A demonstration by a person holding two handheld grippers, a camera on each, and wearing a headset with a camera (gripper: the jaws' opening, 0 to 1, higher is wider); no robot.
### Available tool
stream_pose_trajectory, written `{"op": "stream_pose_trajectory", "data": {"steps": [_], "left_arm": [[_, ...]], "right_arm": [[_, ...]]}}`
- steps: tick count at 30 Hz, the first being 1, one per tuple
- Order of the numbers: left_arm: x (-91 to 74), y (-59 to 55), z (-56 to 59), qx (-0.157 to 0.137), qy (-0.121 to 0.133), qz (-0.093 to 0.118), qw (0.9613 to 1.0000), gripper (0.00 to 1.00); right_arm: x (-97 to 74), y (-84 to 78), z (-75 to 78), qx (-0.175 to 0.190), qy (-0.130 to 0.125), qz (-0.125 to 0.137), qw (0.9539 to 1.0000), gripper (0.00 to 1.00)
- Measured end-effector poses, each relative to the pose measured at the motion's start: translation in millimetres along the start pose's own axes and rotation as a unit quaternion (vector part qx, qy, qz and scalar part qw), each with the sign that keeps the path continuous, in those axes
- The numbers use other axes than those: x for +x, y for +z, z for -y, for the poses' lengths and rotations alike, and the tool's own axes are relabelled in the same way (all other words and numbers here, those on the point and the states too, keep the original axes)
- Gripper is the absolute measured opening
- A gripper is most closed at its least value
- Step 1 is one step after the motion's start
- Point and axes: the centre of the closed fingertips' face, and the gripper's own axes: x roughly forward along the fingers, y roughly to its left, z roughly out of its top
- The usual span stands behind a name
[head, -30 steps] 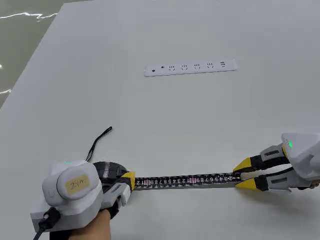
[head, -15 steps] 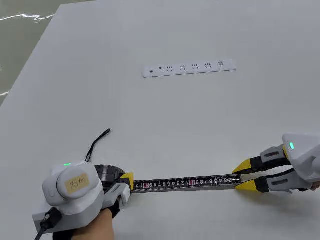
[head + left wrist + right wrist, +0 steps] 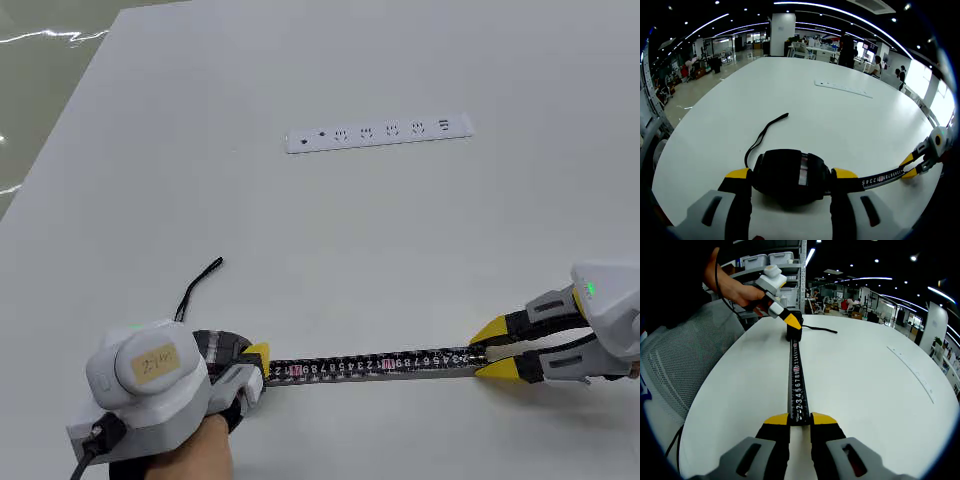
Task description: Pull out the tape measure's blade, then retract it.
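Black and round, the tape measure case [image 3: 790, 172] sits clamped between the yellow-tipped jaws of the left gripper [image 3: 245, 365], which presses in on it from both sides at the near left of the white table [image 3: 300, 230]. In the left gripper view the case bulges out past the jaw tips, and its thin black wrist strap [image 3: 762, 135] trails away across the tabletop in a loose curve. A bare hand [image 3: 190, 455] holds this gripper from below at the bottom edge of the head view. From the case's mouth the blade [image 3: 370, 364] runs out to the right, lying low along the table in a straight dark line, its printed numbers and red marks facing up. The right gripper [image 3: 800, 419] has its two yellow jaw tips drawn in on the blade's far end, one tip against each edge, so that the blade is pinched across its width; in the right gripper view the blade reaches from between those tips straight away to the case. The two grippers are well apart, with the whole drawn length of blade between them. Farther back on the table, well clear of both grippers, a long white power strip [image 3: 378, 131] lies flat with its row of sockets facing up.
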Motion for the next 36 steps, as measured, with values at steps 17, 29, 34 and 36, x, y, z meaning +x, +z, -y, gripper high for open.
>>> {"op": "stream_pose_trajectory", "data": {"steps": [17, 29, 34, 36], "left_arm": [[1.1, -0.9, -1.9, 0.005, 0.020, -0.014, 0.9997, 0.58], [1.6, -1.8, -1.1, 0.012, 0.015, -0.020, 0.9996, 0.57], [1.2, -2.2, -0.6, 0.013, 0.014, -0.024, 0.9995, 0.57], [1.1, -2.2, -0.5, 0.013, 0.014, -0.024, 0.9995, 0.57]], "right_arm": [[1.1, 2.8, 0.4, -0.010, 0.004, -0.006, 0.9999, 0.14], [1.1, 2.4, 0.7, -0.013, 0.006, -0.010, 0.9998, 0.14], [0.8, 3.9, 0.2, -0.012, 0.007, -0.009, 0.9999, 0.14], [1.0, 4.7, 0.3, -0.011, 0.006, -0.008, 0.9999, 0.14]]}}
